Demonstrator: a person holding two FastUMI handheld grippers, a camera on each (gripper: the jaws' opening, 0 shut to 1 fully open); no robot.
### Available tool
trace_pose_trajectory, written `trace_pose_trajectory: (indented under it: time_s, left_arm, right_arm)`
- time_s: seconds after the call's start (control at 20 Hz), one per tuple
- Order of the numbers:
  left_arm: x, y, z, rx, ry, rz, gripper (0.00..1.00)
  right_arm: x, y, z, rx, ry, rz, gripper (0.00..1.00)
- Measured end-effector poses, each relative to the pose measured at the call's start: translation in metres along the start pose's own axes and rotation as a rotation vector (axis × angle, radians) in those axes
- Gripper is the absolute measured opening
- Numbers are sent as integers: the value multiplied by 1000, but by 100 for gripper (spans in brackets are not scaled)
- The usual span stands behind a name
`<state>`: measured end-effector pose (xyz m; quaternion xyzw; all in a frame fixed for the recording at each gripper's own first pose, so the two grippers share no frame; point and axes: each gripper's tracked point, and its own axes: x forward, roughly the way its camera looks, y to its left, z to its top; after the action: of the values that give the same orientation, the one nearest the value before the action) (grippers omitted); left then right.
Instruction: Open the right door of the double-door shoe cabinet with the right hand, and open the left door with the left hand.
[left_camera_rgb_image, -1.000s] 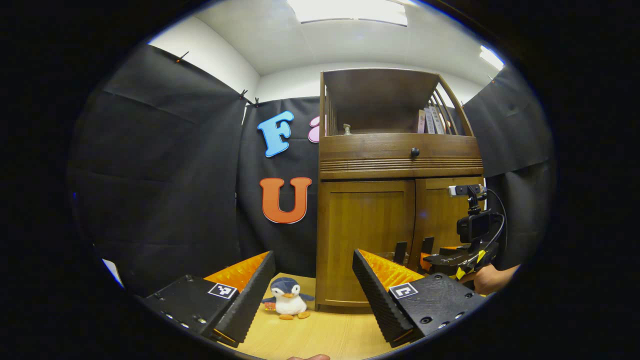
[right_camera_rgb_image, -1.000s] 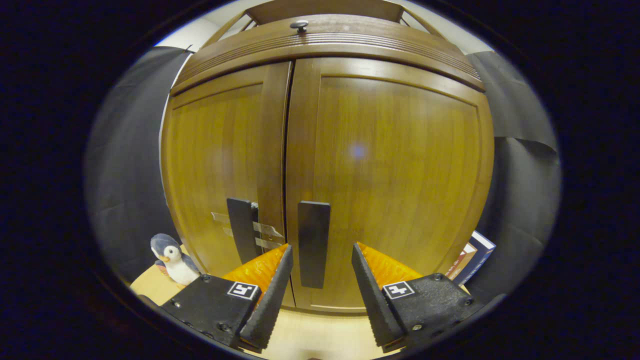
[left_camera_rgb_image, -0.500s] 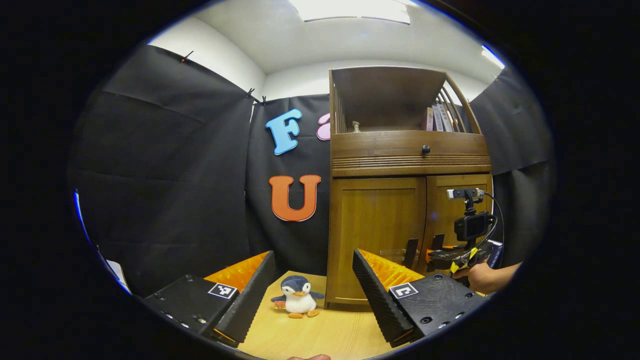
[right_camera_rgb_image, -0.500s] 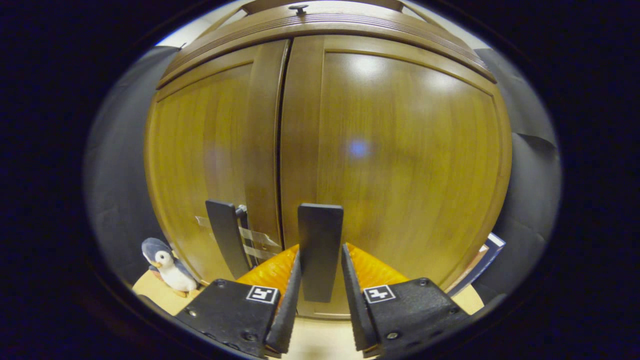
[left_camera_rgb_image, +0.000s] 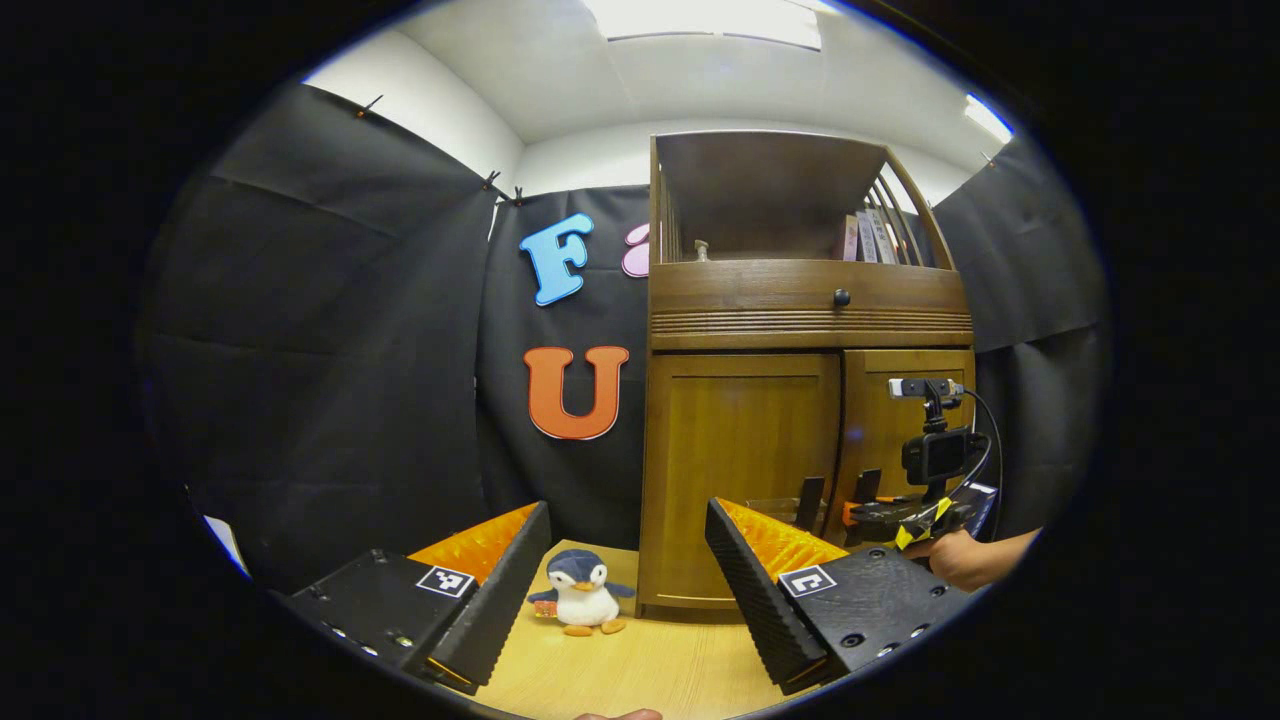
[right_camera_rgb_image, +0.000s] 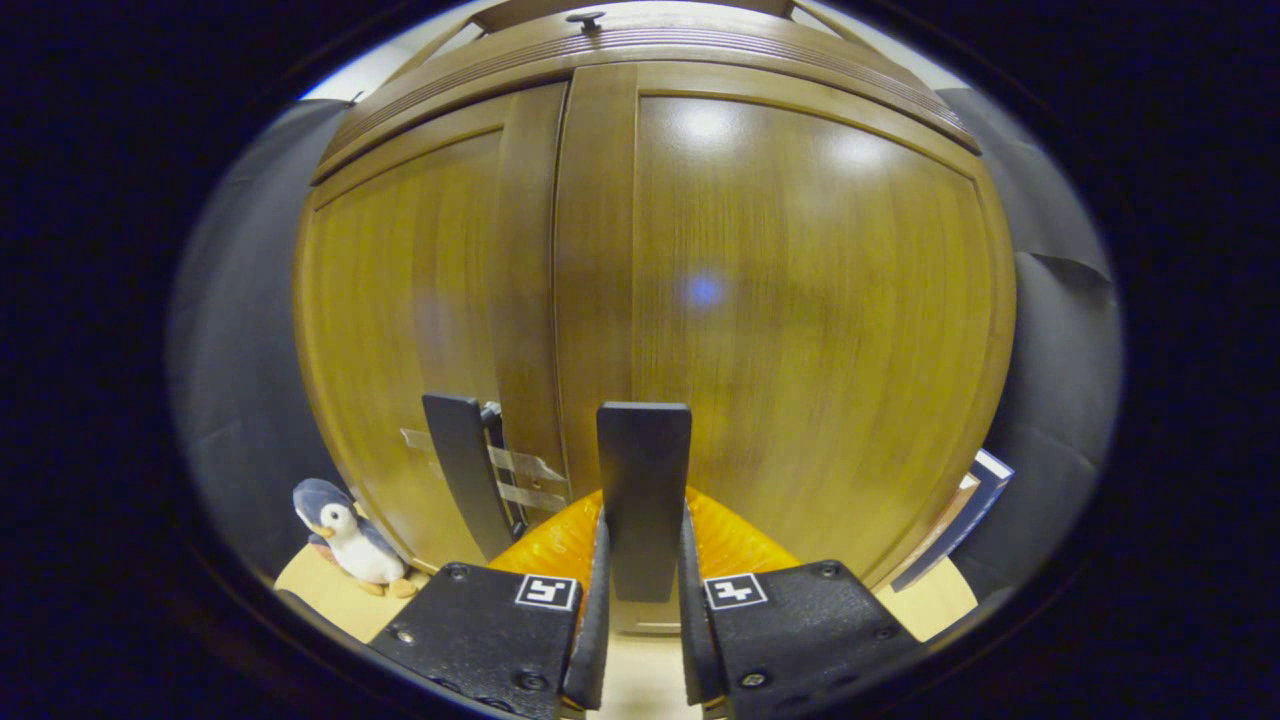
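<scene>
Right gripper (right_camera_rgb_image: 640, 600) clamped on the flat black upright handle (right_camera_rgb_image: 643, 470) of the brown wooden right door (right_camera_rgb_image: 800, 300).
Handle runs vertically between the fingers. Left gripper (left_camera_rgb_image: 625, 580) hangs spread, well back; the left door (left_camera_rgb_image: 735, 470) lies ahead to its right, shut.

now clamped on the right door handle (right_camera_rgb_image: 643, 500) by the right gripper (right_camera_rgb_image: 640, 590), both fingers pressing its sides, where a second ago spread wide short of it; doors not yet swung out.
</scene>
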<state>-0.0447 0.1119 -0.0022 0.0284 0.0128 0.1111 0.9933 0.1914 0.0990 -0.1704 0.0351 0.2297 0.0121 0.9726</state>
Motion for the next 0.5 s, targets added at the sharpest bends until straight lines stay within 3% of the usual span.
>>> trace_pose_trajectory:
  time_s: [0.5]
  left_arm:
    - [7,-14,-6,-8,16,-64,95]
  right_arm:
    - [-38,-6,-11,7,-8,64,33]
